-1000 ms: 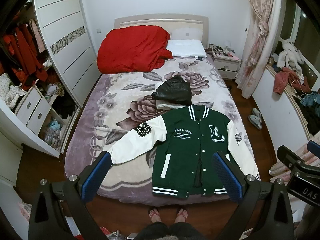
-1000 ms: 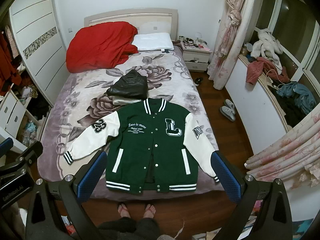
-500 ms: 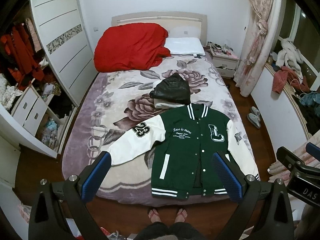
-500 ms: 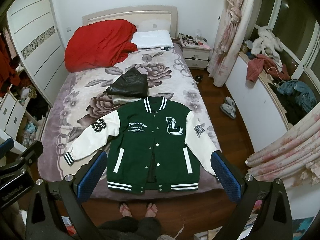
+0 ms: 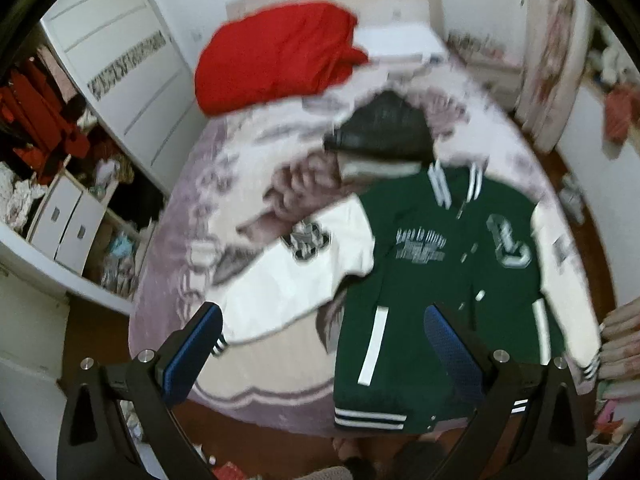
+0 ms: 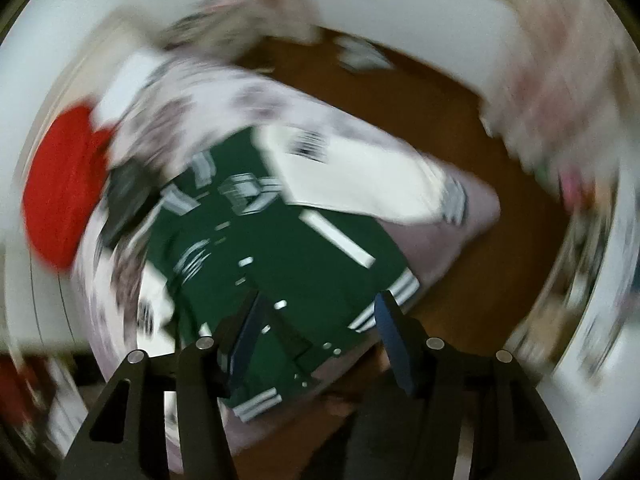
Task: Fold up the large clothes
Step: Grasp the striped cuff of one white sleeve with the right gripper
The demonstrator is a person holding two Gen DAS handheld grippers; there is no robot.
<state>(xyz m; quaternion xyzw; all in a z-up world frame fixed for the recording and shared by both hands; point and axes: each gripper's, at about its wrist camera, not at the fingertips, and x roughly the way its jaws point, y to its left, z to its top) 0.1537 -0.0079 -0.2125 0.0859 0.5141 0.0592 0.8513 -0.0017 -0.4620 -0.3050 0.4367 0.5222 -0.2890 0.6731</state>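
Note:
A green varsity jacket (image 5: pixel 432 280) with white sleeves lies flat and front-up on the floral bedspread (image 5: pixel 224 216), its hem at the foot of the bed. My left gripper (image 5: pixel 324 344) hangs open above the left sleeve and the hem, with nothing between its blue pads. The right wrist view is badly blurred and rolled. There the jacket (image 6: pixel 280 256) lies slantwise, and my right gripper (image 6: pixel 316 332) hovers over its hem with its jaws closing and only air between them.
A folded black garment (image 5: pixel 384 128) rests on the bed above the jacket's collar. A red quilt (image 5: pixel 276 52) and a white pillow (image 5: pixel 400 40) lie at the headboard. An open wardrobe (image 5: pixel 48 128) stands left, brown floor (image 6: pixel 440 96) right of the bed.
Both grippers have dropped toward the jacket, which looks much larger. The right gripper has rolled, so its view is turned, and its jaws stand narrower than before.

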